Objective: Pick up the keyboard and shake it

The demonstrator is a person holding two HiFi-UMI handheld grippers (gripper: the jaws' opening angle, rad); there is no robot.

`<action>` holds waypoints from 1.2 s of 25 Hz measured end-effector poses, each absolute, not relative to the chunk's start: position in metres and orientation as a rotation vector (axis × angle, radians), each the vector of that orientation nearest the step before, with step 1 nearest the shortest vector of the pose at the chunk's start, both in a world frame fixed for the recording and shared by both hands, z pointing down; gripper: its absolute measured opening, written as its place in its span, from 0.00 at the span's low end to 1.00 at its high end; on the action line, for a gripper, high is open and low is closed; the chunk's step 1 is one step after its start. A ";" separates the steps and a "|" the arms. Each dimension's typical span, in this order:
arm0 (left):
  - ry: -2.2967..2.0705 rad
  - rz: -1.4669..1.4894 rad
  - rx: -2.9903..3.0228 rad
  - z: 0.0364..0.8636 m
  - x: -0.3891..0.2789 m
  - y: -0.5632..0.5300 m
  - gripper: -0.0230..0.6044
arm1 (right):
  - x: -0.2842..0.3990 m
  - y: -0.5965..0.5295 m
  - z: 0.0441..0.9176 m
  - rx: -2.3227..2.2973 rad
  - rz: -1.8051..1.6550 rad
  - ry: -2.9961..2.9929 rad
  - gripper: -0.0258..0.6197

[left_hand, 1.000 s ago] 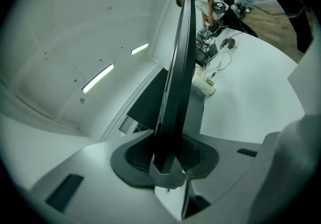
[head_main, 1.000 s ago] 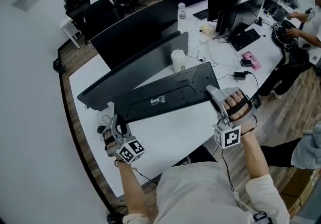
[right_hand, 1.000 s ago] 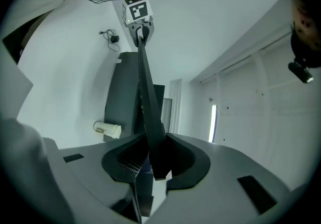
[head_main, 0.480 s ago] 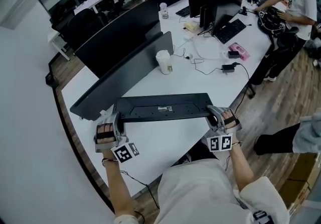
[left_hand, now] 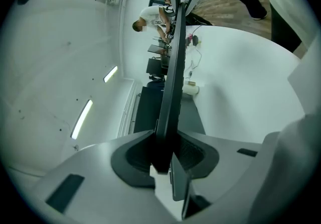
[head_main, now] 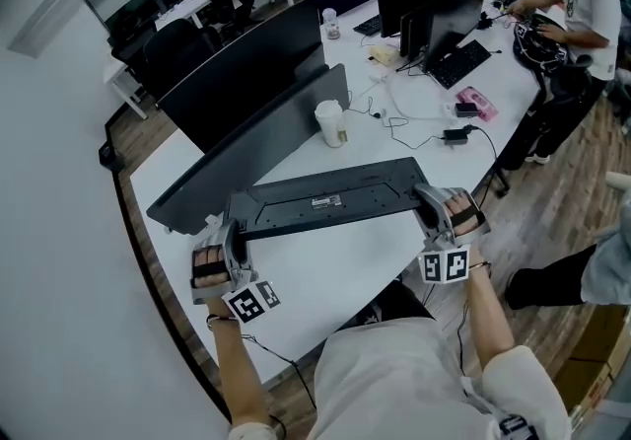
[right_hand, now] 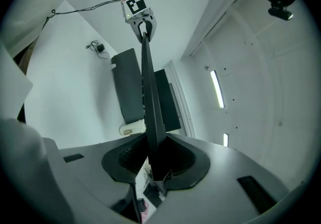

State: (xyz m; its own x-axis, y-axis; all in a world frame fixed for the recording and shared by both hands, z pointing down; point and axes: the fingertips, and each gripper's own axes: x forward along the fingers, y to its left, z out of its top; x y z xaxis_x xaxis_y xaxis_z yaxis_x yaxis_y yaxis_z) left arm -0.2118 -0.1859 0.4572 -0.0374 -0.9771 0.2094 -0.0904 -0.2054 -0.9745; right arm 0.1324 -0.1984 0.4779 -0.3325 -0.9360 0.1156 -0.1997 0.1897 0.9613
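The keyboard (head_main: pixel 330 201) was held in the air just above the white tabletop (head_main: pixel 325 265), stretched between the two hands with its labelled underside turned toward the person. The left hand-held gripper (head_main: pixel 235 233) was clamped on its left end and the right hand-held gripper (head_main: pixel 427 207) on its right end, each pair of jaws narrowly parted and pressing the thin edge. A paper cup (head_main: pixel 332 122) stood on the tabletop beyond it.

I hold the long black plastic keyboard (head_main: pixel 330 201), underside up, over the white table (head_main: pixel 325 275). My left gripper (head_main: pixel 235 236) clamps its nine o'clock end and my right gripper (head_main: pixel 429 209) its three o'clock end. A white paper cup (head_main: pixel 331 122) stands at twelve o'clock.
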 end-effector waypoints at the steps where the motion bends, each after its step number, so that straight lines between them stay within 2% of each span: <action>1: 1.236 -1.327 -1.382 0.442 -0.214 -0.184 0.23 | 0.130 -0.201 0.458 1.096 -1.251 -1.670 0.24; 7: 1.431 -1.074 -1.185 0.350 -0.224 -0.155 0.23 | 0.120 -0.193 0.339 1.209 -1.545 -1.518 0.24; 13: 1.514 -0.842 -1.025 0.294 -0.224 -0.120 0.23 | 0.119 -0.161 0.269 1.345 -1.793 -1.364 0.25; 25: 1.556 -0.620 -0.852 0.228 -0.225 -0.072 0.23 | 0.114 -0.116 0.210 1.507 -2.004 -1.251 0.25; 30: 1.518 -0.618 -0.953 0.240 -0.228 -0.081 0.24 | 0.112 -0.129 0.220 1.432 -1.943 -1.333 0.25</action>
State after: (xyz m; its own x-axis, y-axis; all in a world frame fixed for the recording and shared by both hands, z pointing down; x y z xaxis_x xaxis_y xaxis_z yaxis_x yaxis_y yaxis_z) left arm -0.2282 -0.0814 0.2404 0.0137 -0.8398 -0.5428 -0.2222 0.5267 -0.8205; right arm 0.1115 -0.1285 0.2198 -0.4073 -0.7482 -0.5237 -0.2192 -0.4766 0.8514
